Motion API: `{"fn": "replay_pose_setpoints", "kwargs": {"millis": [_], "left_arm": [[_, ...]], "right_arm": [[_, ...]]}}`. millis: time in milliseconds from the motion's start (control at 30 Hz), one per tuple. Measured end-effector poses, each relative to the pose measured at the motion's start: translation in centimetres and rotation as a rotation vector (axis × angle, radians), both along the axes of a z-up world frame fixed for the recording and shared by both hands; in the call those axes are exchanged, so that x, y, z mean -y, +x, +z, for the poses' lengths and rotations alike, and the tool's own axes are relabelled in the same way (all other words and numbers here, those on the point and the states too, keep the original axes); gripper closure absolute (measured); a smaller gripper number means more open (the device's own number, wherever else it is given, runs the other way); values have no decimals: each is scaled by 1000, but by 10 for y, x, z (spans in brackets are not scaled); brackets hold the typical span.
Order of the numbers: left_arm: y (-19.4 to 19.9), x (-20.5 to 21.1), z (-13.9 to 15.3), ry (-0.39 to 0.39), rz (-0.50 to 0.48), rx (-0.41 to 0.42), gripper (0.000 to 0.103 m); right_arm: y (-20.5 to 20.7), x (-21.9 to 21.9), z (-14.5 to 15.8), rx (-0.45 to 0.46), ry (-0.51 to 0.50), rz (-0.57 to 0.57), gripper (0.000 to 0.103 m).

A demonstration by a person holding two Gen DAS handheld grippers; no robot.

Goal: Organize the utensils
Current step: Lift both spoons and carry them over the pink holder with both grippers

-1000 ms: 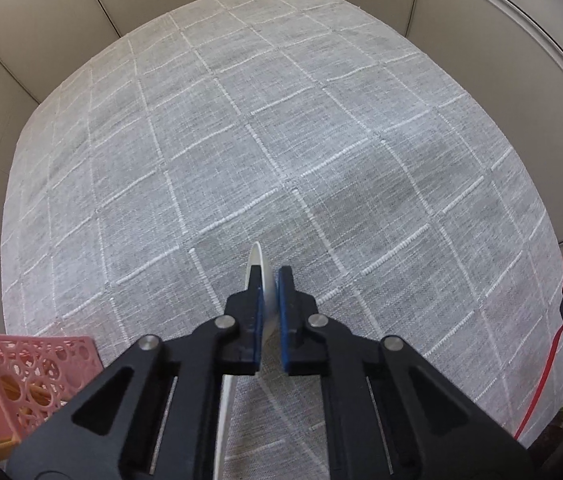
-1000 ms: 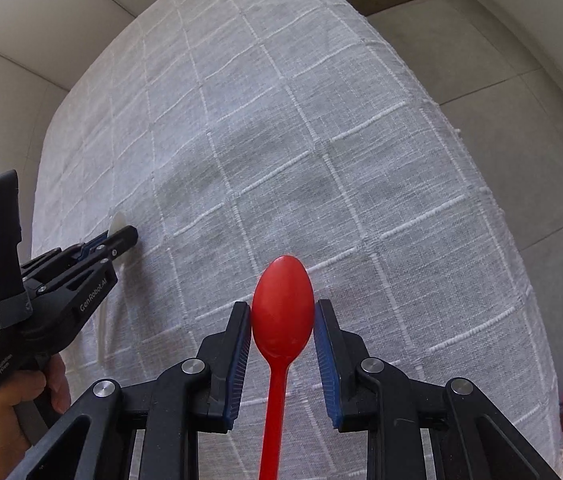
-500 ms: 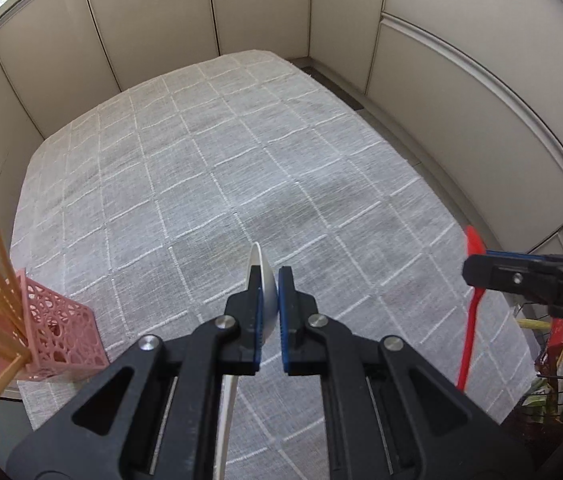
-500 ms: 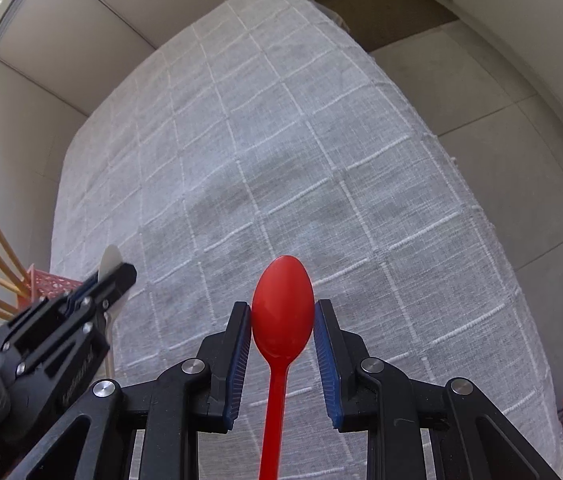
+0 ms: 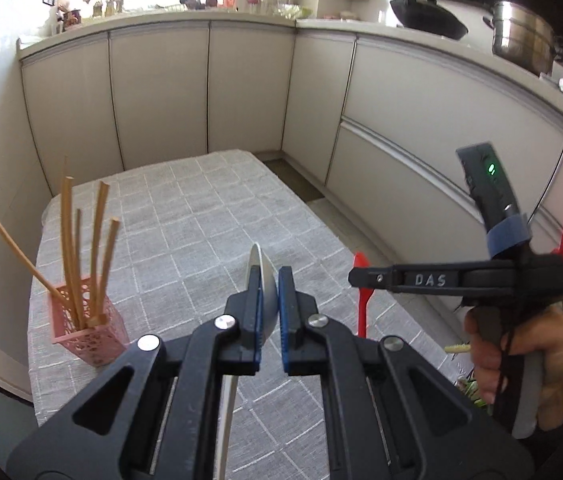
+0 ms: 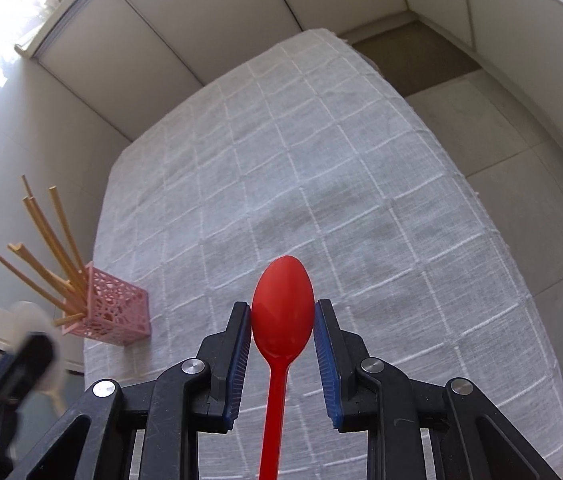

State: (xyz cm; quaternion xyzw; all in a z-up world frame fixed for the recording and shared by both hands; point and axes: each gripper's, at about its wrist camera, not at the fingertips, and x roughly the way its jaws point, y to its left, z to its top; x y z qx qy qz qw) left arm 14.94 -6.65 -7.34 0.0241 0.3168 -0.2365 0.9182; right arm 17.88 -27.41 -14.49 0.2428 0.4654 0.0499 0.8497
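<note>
Two spoons are up off the tabletop [image 6: 321,168]: the left hand-held gripper [image 5: 268,300] pinches a white spoon [image 5: 259,268], the right hand-held gripper [image 6: 282,340] a red spoon [image 6: 282,308] by its bowl edges, which may slip before reaching the pink holder [image 6: 115,312].

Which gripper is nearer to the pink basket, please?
Left. The left gripper holds the white spoon just right of the pink basket; the right gripper, with the red spoon, is farther right.
</note>
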Motion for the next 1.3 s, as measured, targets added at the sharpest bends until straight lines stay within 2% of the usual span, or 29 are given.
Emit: {"fn": "replay_pose_setpoints", "kwargs": {"millis": [133, 233, 367, 500, 867, 1133, 1300], "left_arm": [[-8, -38, 28, -83, 59, 105, 95], [1, -66, 35, -130, 115, 152, 95], [23, -101, 24, -210, 154, 219, 95], [52, -124, 6, -276, 196, 230, 95], [101, -145, -38, -252, 244, 306, 95], [105, -158, -68, -305, 225, 266, 95], [97, -158, -72, -296, 214, 232, 90]], "right_arm": [[1, -15, 3, 12, -3, 21, 74], [3, -26, 3, 19, -10, 28, 74], [7, -36, 2, 20, -16, 30, 74], [13, -44, 0, 16, -34, 38, 74], [36, -59, -10, -2, -71, 49, 74], [46, -72, -12, 12, -112, 57, 74], [48, -81, -10, 32, -114, 56, 74]]}}
